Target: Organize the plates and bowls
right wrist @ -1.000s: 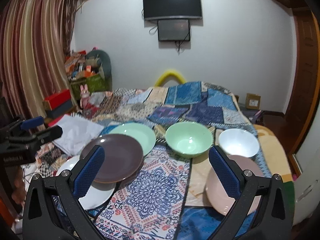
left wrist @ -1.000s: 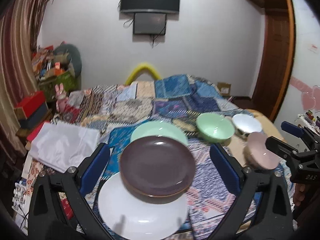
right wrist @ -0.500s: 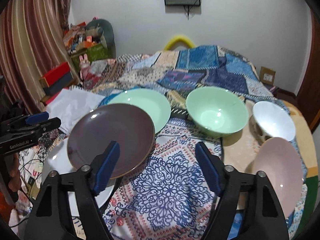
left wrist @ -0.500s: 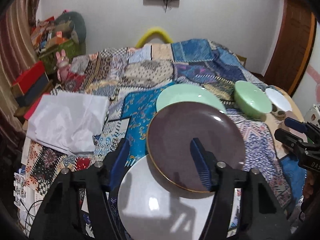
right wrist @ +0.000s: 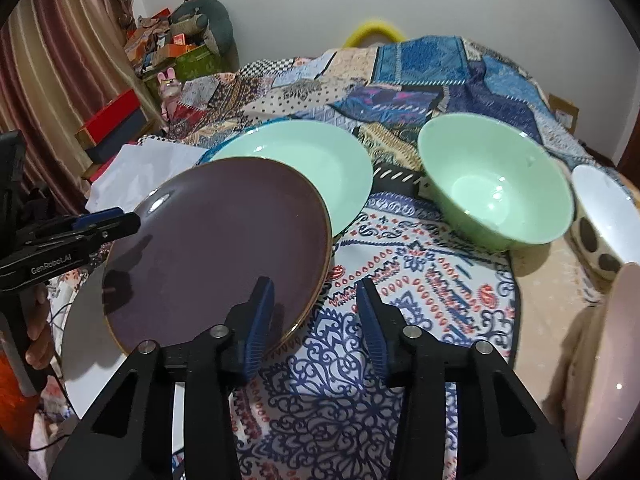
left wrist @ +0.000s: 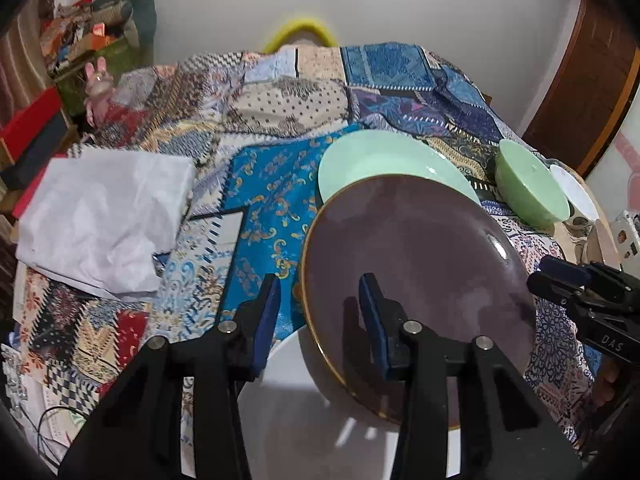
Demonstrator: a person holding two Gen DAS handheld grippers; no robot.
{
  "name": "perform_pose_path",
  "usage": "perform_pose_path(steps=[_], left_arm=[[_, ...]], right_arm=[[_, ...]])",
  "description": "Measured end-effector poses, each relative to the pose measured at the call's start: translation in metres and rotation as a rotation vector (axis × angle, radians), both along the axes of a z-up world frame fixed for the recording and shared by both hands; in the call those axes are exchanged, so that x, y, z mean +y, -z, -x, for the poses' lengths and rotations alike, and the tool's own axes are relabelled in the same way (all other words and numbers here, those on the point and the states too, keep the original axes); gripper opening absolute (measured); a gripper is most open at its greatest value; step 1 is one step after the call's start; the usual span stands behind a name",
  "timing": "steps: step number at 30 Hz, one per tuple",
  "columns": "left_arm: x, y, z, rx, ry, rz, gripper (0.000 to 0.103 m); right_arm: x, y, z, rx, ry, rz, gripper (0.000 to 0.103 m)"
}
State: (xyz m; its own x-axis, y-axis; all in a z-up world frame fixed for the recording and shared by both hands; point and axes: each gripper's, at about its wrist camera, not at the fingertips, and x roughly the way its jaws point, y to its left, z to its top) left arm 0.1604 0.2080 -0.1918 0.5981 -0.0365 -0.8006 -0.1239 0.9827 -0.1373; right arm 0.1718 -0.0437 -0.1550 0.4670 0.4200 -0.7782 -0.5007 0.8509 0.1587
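**Both grippers closing in on the purple plate rim**

Nearest, at the near edge of the bed: white plate (left wrist: 352,420), mostly covered by the purple plate (left wrist: 416,276), which lies tilted on it and overlaps the green plate (right wrist: 316,160) behind.

Left gripper (left wrist: 320,312) straddles the purple plate's left rim, one finger over the plate face, the other outside over the quilt (left wrist: 260,200). Right gripper (right wrist: 314,312) straddles the plate's right rim the same way, left finger over the plate, right finger over the patterned cloth. Both sets of fingers have just been closing and now stand partly spread; rim lies between them in each view, but pads don't look pressed on it, no grip yet.

Further back: green bowl (right wrist: 496,192) right of the green plate, white bowl (right wrist: 608,208) beyond it at the right edge, pink bowl (right wrist: 616,360) at near right, cut off by the frame. White paper (left wrist: 104,216) on the left side of the bed.

Step in hand, by my read: grasping the purple plate two-handed to restack the plates. Next move calls for lowering the fingers onto the rim on both sides, pinching evenly, then lifting level so the plate doesn't slide off the white plate or knock the green one.
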Motion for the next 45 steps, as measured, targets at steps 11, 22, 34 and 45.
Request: perform_pose_path(steps=[11,22,34,45], left_arm=[[0.002,0.012,-0.014,0.049,0.025,0.067,0.029],[-0.005,0.011,-0.016,0.064,0.060,0.052,0.029],[-0.010,0.009,-0.012,0.080,0.047,0.086,0.029],[-0.022,0.003,-0.004,0.077,0.032,0.084,0.029]], right_arm=[[0.008,0.015,-0.013,0.079,-0.026,-0.036,0.024],[0.007,0.017,-0.021,0.093,-0.012,-0.051,0.024],[-0.002,0.014,-0.015,0.082,-0.002,-0.072,0.023],[-0.013,0.010,-0.007,0.071,-0.003,-0.080,0.021]])
